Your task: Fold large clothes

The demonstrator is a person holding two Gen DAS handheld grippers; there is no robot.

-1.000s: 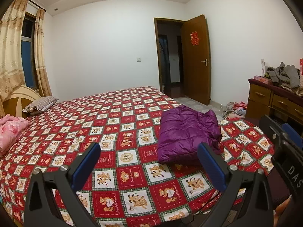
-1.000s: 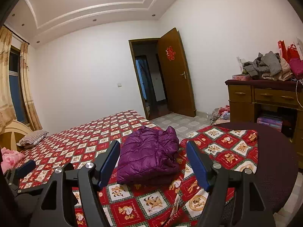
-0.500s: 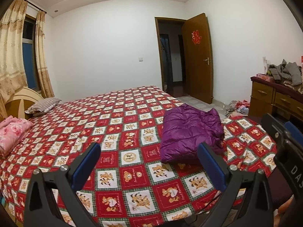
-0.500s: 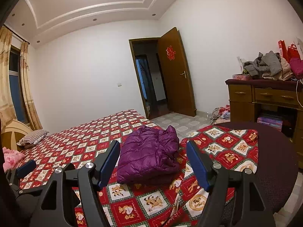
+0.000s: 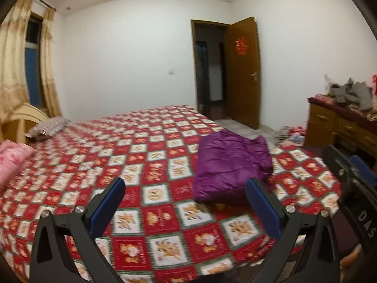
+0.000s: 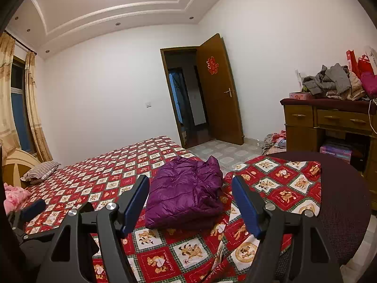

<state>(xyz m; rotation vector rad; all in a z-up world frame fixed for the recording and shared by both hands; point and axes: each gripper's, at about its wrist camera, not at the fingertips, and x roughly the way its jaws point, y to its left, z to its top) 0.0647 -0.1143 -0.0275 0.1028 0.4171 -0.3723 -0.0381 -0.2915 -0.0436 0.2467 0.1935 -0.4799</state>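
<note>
A purple puffer jacket (image 5: 231, 165) lies folded into a compact rectangle on the red and white checked bedspread (image 5: 132, 155), near the bed's right foot corner. It also shows in the right wrist view (image 6: 186, 191). My left gripper (image 5: 186, 202) is open and empty, held back from the jacket at the bed's near edge. My right gripper (image 6: 190, 202) is open and empty, just short of the jacket. The right gripper shows at the left wrist view's right edge (image 5: 353, 179).
A pink quilt (image 5: 11, 158) and a striped pillow (image 5: 47, 127) lie at the headboard. A wooden dresser (image 6: 329, 122) piled with clothes (image 6: 329, 82) stands at right. Clothes lie on the floor (image 6: 275, 141) by the open door (image 6: 219, 92). A dark round seat (image 6: 341, 200) is under the bedspread corner.
The left wrist view has shifted and blurred slightly: the left gripper has drifted, the jacket now sitting a little higher and further right. Both grippers stay open. The jacket has not moved.
</note>
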